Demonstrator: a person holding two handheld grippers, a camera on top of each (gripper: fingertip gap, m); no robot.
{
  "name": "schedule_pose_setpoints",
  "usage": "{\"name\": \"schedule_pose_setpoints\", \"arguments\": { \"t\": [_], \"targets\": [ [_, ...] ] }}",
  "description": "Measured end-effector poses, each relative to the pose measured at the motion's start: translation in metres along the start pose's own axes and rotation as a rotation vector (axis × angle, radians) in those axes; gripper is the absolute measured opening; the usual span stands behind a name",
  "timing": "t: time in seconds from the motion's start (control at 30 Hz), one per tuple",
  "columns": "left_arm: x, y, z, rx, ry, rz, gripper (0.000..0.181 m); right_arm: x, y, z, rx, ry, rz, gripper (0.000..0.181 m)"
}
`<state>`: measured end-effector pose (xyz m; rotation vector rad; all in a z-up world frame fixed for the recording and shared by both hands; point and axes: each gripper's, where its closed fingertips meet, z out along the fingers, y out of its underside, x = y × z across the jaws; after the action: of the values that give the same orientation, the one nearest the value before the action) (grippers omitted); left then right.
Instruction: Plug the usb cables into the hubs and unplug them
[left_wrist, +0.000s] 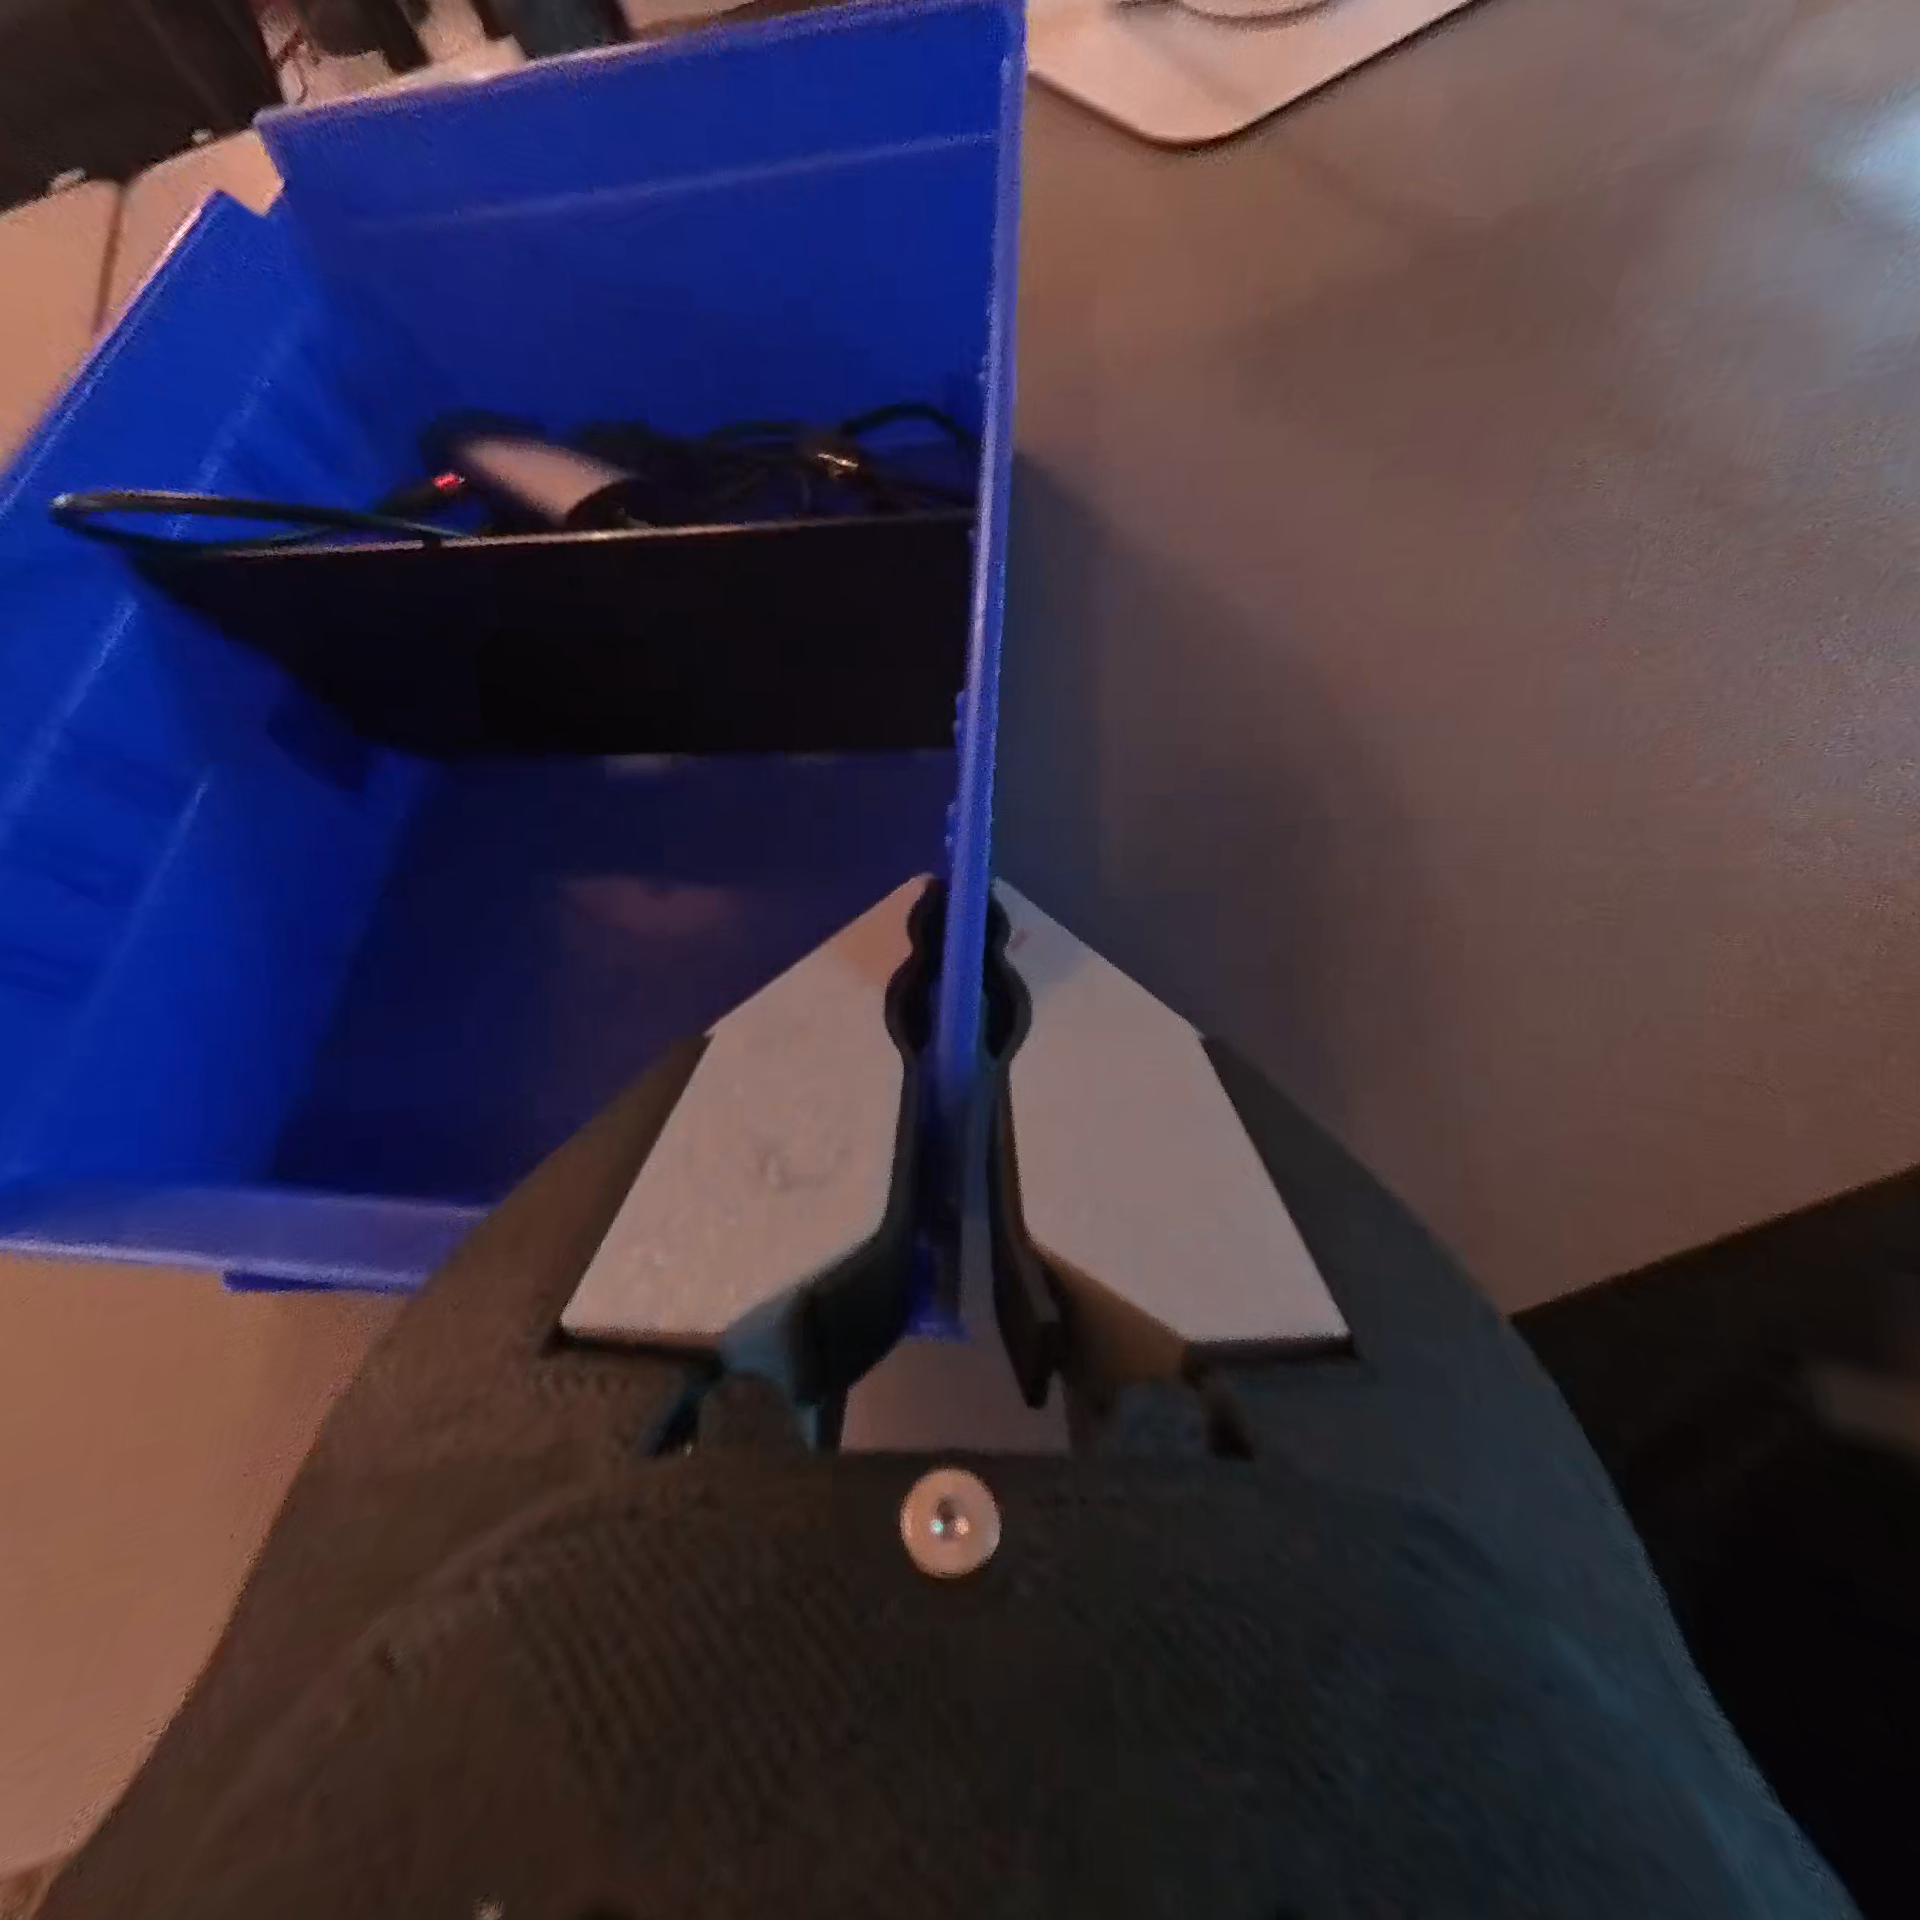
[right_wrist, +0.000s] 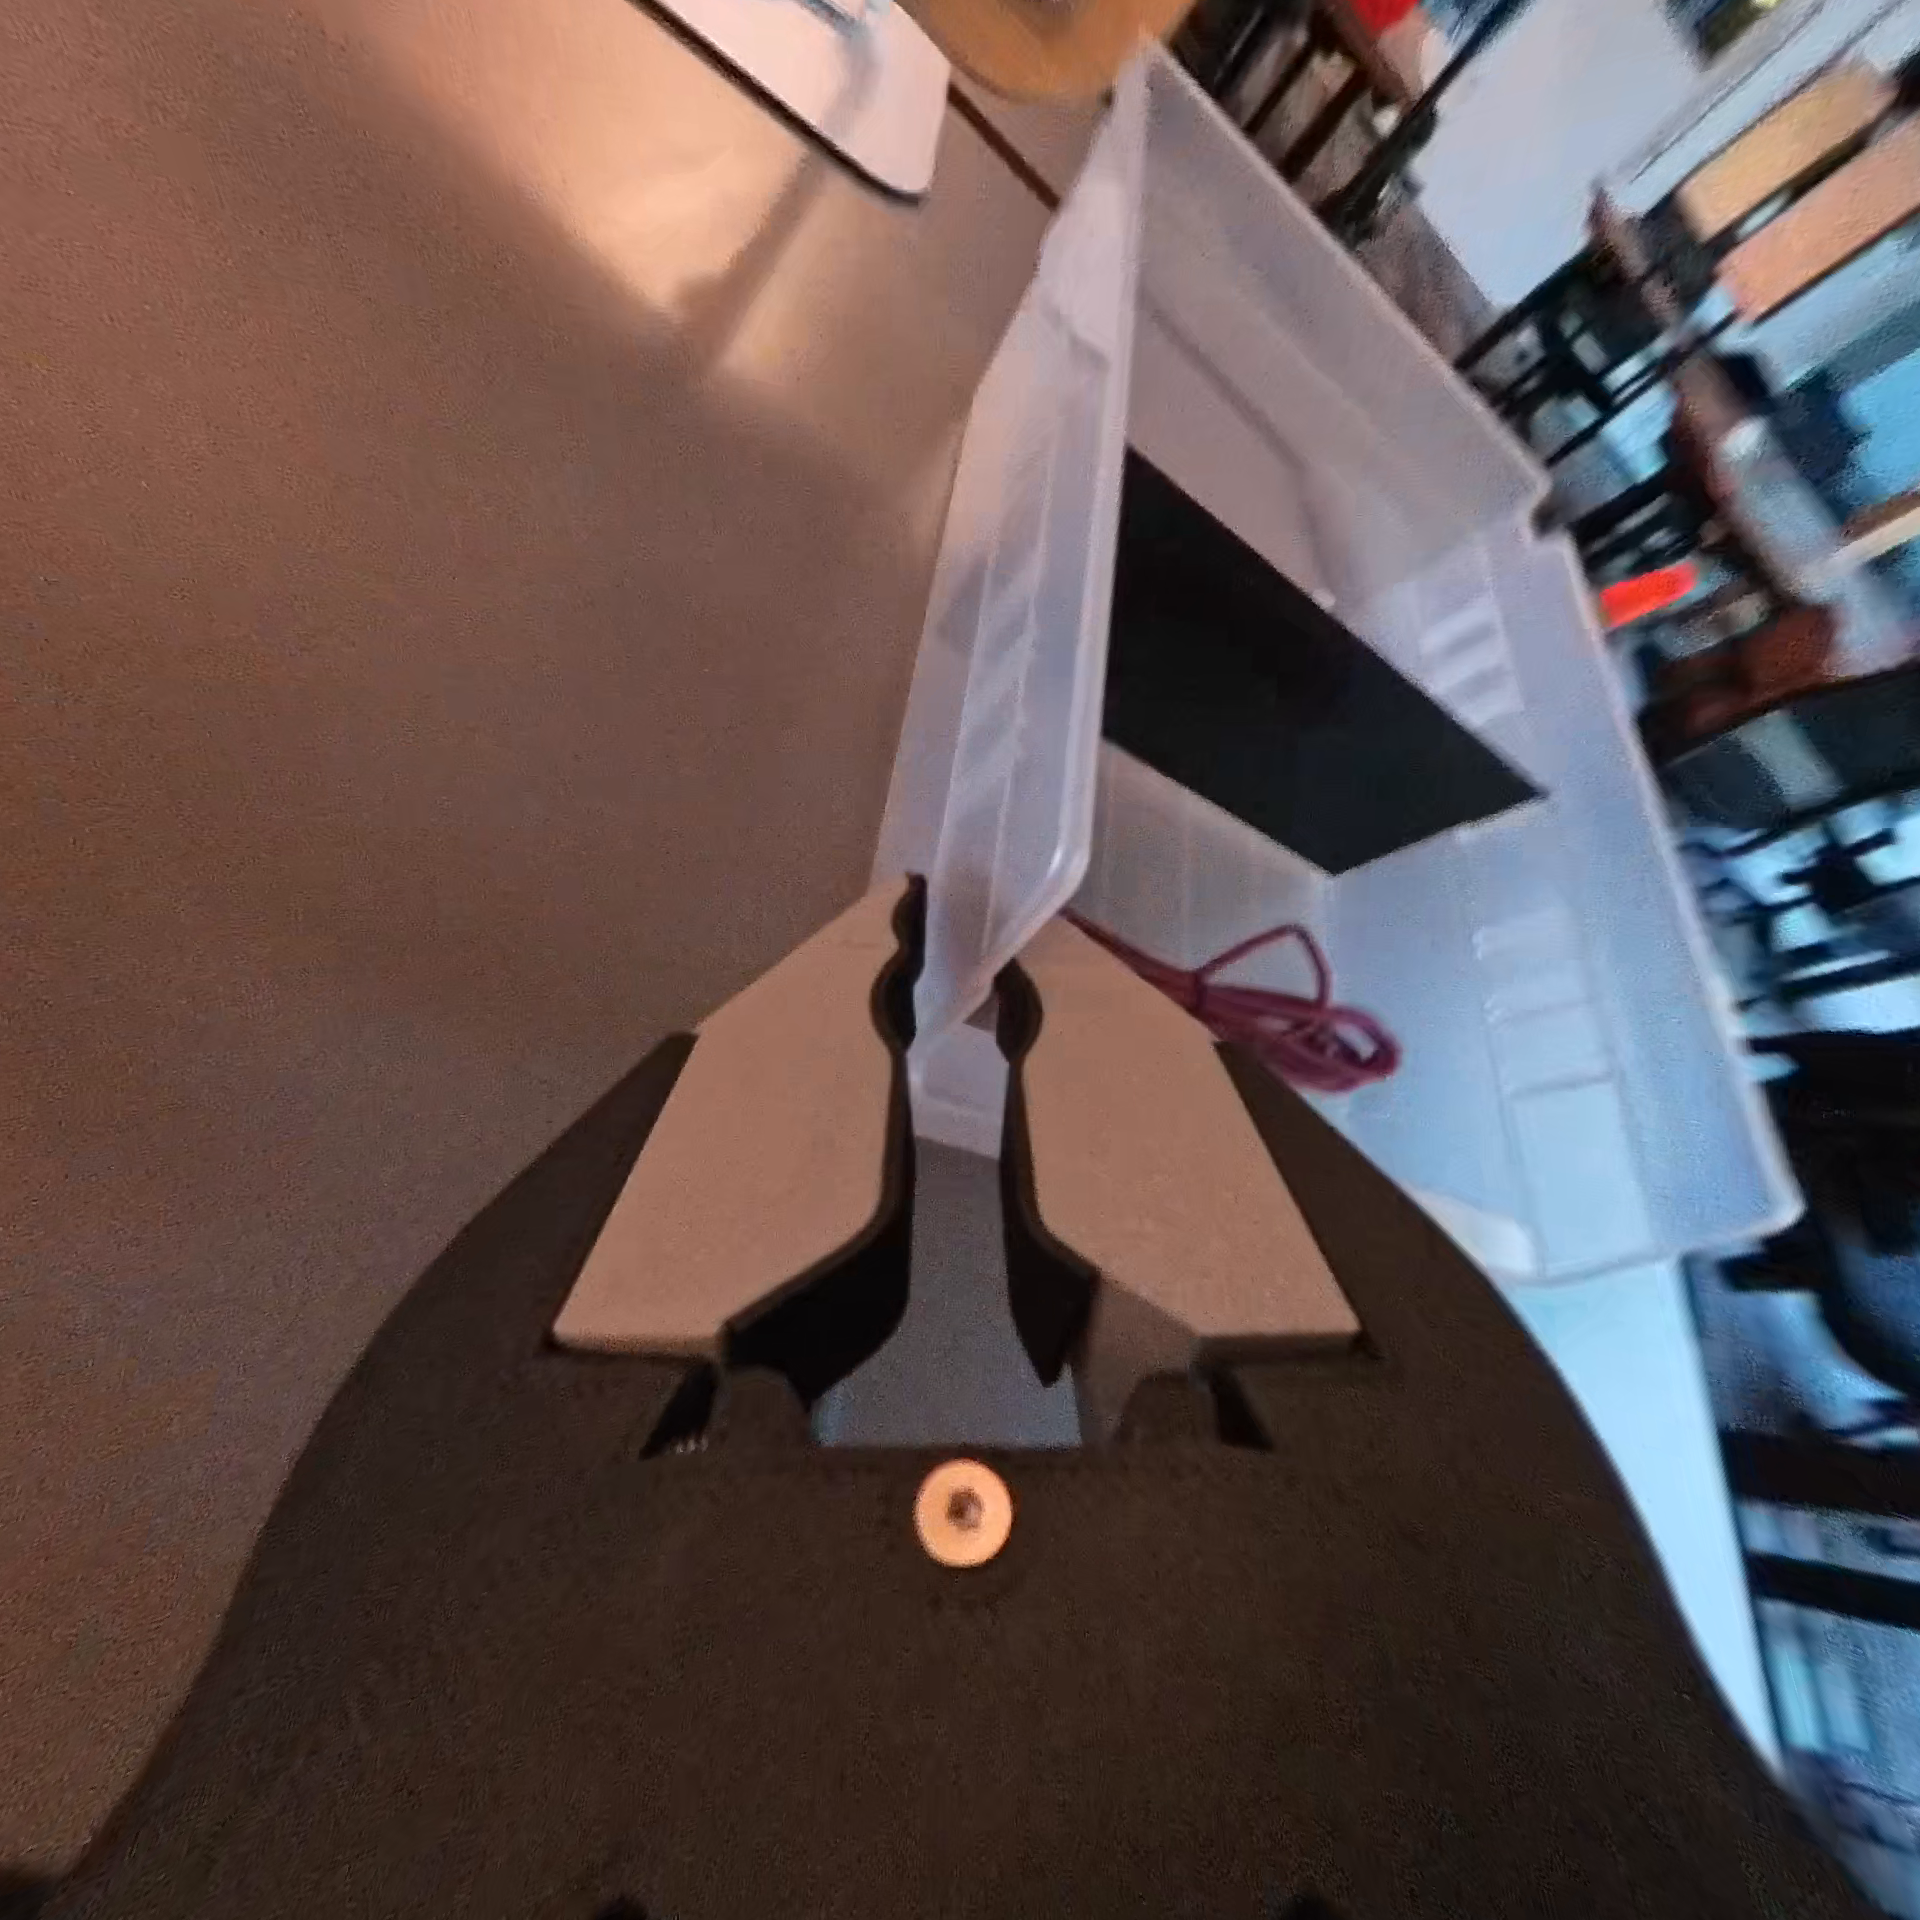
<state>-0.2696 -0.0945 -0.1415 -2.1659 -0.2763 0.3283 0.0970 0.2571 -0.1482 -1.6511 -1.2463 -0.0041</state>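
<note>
In the left wrist view my left gripper (left_wrist: 961, 935) is shut on the right wall of a blue bin (left_wrist: 644, 312). A black divider (left_wrist: 582, 634) crosses the bin. Behind it lie black cables (left_wrist: 727, 457) and a grey hub (left_wrist: 540, 478). The near compartment shows only bare blue floor. In the right wrist view my right gripper (right_wrist: 961, 966) is shut on the left wall of a clear plastic bin (right_wrist: 1455, 831). A coiled purple cable (right_wrist: 1299, 1018) lies in its near compartment. A black divider (right_wrist: 1278, 686) crosses it too.
Both bins sit on a brown table (left_wrist: 1455, 623). A white mat (left_wrist: 1226, 73) lies at the table's far side and also shows in the right wrist view (right_wrist: 831, 94). Chairs and desks (right_wrist: 1766, 520) stand beyond the table's right edge. Spacing between my two grippers at the tips: around 50 centimeters.
</note>
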Motion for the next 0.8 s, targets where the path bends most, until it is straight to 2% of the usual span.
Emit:
{"name": "schedule_pose_setpoints", "arguments": {
  "t": [0.07, 0.17, 0.27, 0.47, 0.57, 0.67, 0.73, 0.8],
  "targets": [
    [-0.012, 0.004, -0.002, -0.005, -0.049, -0.014, 0.004, 0.009, 0.017, -0.011, -0.02, -0.062, 0.106, 0.005],
    [-0.026, 0.002, 0.0, 0.006, -0.134, -0.02, 0.004, 0.025, 0.039, -0.025, -0.052, -0.014, 0.148, 0.007],
    [-0.026, -0.001, 0.005, -0.003, -0.175, 0.006, 0.004, 0.028, 0.045, -0.032, -0.05, 0.005, 0.177, 0.006],
    [-0.005, -0.009, 0.016, 0.016, -0.118, 0.029, 0.019, 0.038, 0.047, -0.025, -0.059, 0.099, 0.185, 0.006],
    [0.008, -0.013, 0.015, 0.014, 0.001, -0.041, 0.036, 0.044, 0.048, -0.026, -0.078, 0.092, 0.192, 0.011],
    [0.009, -0.026, -0.01, 0.066, 0.134, -0.154, 0.047, 0.055, 0.03, -0.049, 0.004, 0.084, 0.231, 0.028],
    [-0.006, -0.03, -0.034, 0.082, 0.136, -0.185, 0.06, 0.062, 0.008, -0.074, 0.085, 0.073, 0.251, 0.031],
    [-0.026, -0.034, -0.062, 0.122, 0.1, -0.195, 0.062, 0.053, -0.019, -0.099, 0.171, -0.006, 0.257, 0.029]
  ]
}}
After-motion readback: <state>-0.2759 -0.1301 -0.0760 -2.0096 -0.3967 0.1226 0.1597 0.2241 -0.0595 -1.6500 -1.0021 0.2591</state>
